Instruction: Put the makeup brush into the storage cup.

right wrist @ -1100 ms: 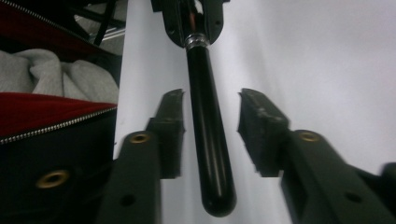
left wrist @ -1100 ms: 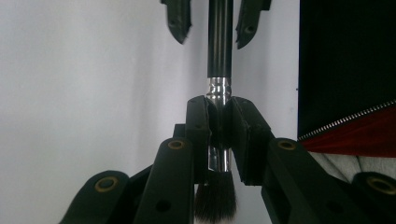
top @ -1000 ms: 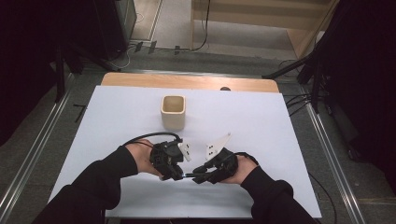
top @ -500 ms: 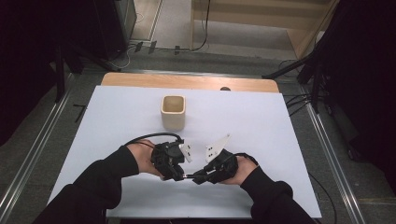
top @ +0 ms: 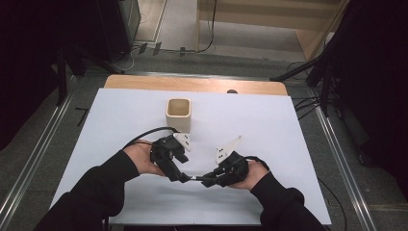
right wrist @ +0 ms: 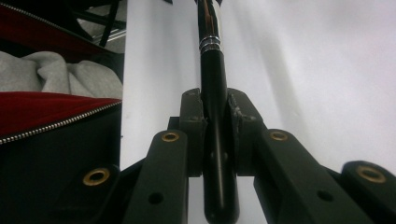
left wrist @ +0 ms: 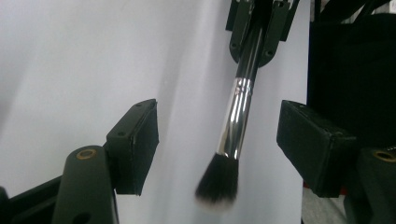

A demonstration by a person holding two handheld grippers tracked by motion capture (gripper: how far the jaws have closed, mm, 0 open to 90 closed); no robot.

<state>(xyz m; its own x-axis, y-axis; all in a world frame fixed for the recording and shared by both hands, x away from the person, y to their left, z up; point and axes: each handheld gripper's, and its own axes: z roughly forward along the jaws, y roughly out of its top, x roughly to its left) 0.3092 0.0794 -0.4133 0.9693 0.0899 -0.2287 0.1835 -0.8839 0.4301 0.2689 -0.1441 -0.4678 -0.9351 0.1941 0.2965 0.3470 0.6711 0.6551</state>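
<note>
The makeup brush (left wrist: pixel 238 114) is hanging in the air just above the white table cover (top: pixel 288 125), near your side of the table and roughly in the middle, stretched level between your two hands. Your right gripper (right wrist: pixel 215 109) is pinching it by the black handle, both pads pressed tight against the sides, with the end of the handle sticking back past the jaws toward the camera. From there the shiny silver collar is pointing away toward your other hand.

Your left gripper (left wrist: pixel 219 133) is letting go: its jaws have just been opening, and they're standing spread wide now, one pad off to each side of the brush with clear space on both. The silver collar and the dark fluffy bristle head are sitting between those pads but not touching either one. So the brush is riding on your right gripper alone.

In the high view you're holding the left gripper (top: pixel 168 154) and the right gripper (top: pixel 231 171) close together, tips nearly meeting, with the thin dark brush (top: pixel 195 178) bridging them.

Farther out, a beige square cup (top: pixel 178 114) is standing upright on the cover, well apart from your hands, toward the far side and a bit left of centre. Beyond it the bare wooden edge of the table (top: pixel 192 84) is showing.
</note>
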